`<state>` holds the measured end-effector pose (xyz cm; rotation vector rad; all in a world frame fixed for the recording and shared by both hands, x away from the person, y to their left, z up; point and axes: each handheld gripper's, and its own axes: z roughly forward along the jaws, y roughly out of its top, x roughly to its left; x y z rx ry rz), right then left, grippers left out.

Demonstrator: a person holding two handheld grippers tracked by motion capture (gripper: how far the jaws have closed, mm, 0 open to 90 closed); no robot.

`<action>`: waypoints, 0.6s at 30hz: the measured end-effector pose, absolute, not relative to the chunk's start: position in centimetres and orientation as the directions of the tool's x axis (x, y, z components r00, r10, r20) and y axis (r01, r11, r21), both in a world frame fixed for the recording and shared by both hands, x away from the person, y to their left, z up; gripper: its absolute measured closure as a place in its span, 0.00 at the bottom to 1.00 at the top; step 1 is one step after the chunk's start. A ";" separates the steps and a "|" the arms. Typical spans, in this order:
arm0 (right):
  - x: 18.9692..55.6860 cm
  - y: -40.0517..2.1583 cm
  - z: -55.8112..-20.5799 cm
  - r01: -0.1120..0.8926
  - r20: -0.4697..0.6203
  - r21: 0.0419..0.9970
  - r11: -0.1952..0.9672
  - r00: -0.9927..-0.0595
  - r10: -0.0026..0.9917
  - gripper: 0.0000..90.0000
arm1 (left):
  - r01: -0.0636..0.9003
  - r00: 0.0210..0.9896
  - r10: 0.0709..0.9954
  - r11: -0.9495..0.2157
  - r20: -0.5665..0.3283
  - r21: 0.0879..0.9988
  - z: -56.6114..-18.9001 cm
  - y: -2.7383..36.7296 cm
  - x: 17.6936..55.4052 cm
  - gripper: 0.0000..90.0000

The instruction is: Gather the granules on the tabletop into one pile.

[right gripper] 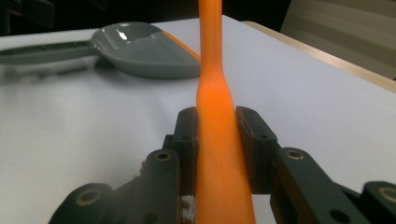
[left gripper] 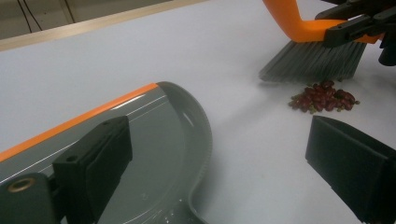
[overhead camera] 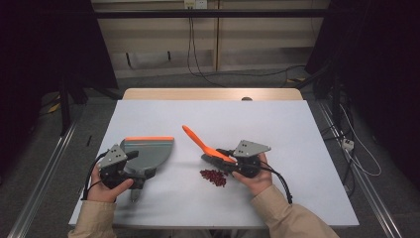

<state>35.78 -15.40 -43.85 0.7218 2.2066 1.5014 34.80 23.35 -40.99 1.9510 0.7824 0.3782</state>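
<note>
Work in hand: sweeping a small pile of red beans point(overhead camera: 213, 177) into a dustpan point(overhead camera: 148, 151) with a hand brush point(overhead camera: 202, 145).

Right gripper point(right gripper: 215, 135): jaws clamped on the orange brush handle, one pad on each side of it, as the right gripper view shows plainly. In the high view the handle slopes up and away toward the table's middle, and the bristle end is down at the table beside the right hand point(overhead camera: 252, 179).

Left gripper point(left gripper: 224, 168): its jaws stand wide apart in the left gripper view, one over the grey pan, the other over bare table; nothing is pressed between them. The dustpan lies flat on the white table point(overhead camera: 297, 129), orange lip facing away from the person. So the pan is not gripped.

Beans: all in one tight heap on the table, just in front of the bristles point(left gripper: 312, 60), near them but seemingly not yet touched. The heap lies well apart from the dustpan's side; no beans seen inside the pan.

Progress, as judged: brush is picked up and positioned. Left to do: grip the pan, bring its lip to the heap, sweep the beans in. Early stage.
</note>
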 end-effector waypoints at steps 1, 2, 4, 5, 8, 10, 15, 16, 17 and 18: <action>35.9 -15.1 -43.9 0.201 -0.015 0.936 0.290 -0.799 0.601 0.79 | 0.364 0.746 0.663 -0.330 -0.061 0.871 -41.0 23.4 34.8 0.08; 35.9 -14.9 -43.9 0.205 -0.002 0.938 0.278 -0.801 0.598 0.79 | 0.365 0.746 0.663 -0.328 -0.062 0.871 -41.0 23.4 34.8 0.08; 36.1 -14.6 -43.8 0.202 -0.003 0.941 0.272 -0.797 0.603 0.80 | 0.364 0.746 0.663 -0.326 -0.064 0.872 -41.0 23.4 34.8 0.08; 36.2 -14.5 -43.8 0.203 0.004 0.944 0.261 -0.797 0.604 0.79 | 0.364 0.746 0.663 -0.327 -0.063 0.872 -41.0 23.4 34.8 0.08; 36.2 -14.8 -43.5 0.202 0.010 0.948 0.247 -0.794 0.608 0.79 | 0.365 0.744 0.665 -0.329 -0.061 0.871 -40.9 23.5 34.8 0.08; 36.2 -15.5 -43.0 0.205 0.008 0.948 0.245 -0.783 0.623 0.80 | 0.364 0.744 0.666 -0.327 -0.061 0.872 -40.9 23.5 34.8 0.08; 36.2 -18.3 -42.2 0.250 0.001 0.933 0.260 -0.723 0.691 0.79 | 0.365 0.743 0.666 -0.332 -0.057 0.870 -40.9 23.5 34.7 0.08; 36.2 -18.9 -42.2 0.278 0.019 0.926 0.256 -0.711 0.703 0.79 | 0.365 0.744 0.666 -0.330 -0.059 0.870 -40.8 23.4 34.7 0.08; 36.2 -19.5 -42.3 0.296 0.028 0.921 0.252 -0.698 0.716 0.79 | 0.363 0.744 0.666 -0.334 -0.055 0.870 -40.8 23.4 34.7 0.08; 36.1 -20.0 -42.4 0.304 0.021 0.917 0.259 -0.684 0.729 0.79 | 0.358 0.746 0.664 -0.339 -0.048 0.870 -40.8 23.5 34.7 0.08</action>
